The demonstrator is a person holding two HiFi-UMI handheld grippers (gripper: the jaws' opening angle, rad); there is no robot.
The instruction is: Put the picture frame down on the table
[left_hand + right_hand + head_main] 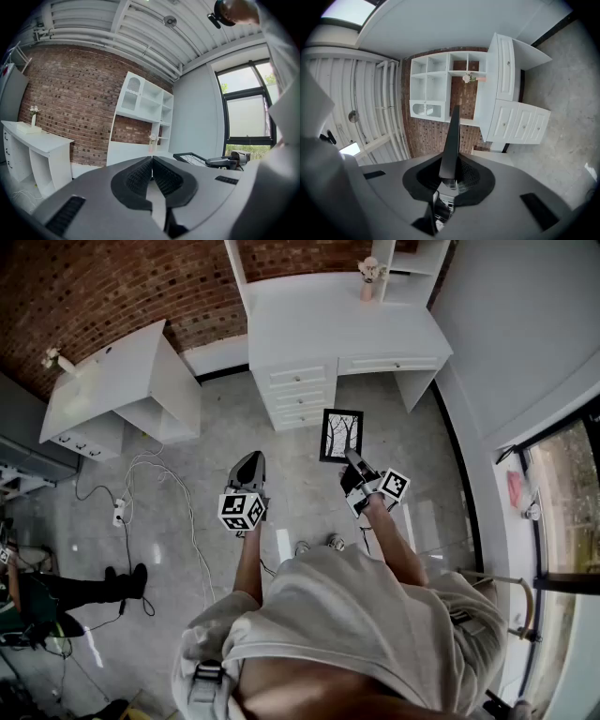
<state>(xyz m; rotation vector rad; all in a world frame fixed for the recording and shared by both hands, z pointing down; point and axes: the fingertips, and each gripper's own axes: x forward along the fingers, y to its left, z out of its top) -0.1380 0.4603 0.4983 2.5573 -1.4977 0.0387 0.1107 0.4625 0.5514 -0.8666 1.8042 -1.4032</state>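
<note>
Holds the left claw [248,459] clenched on nothing, near left. Pinches the picture frame [341,434] by its near edge in the right claw [352,461], face up in the air over the floor, short of the far white tabletop [319,320]. Looks light, stiff, likely glazed: fragile, slick. Best gripped on the moulding, never the pane.

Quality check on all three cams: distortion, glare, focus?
Head view: heavy fisheye, the white desk bows; pale glare streaks on the floor; picture frame crisp. Left gripper view: black vignette corners, window washed pale, left gripper slightly soft. Right gripper view: room turned sideways, vignetted; right gripper clamps the frame, seen edge-on.
</note>
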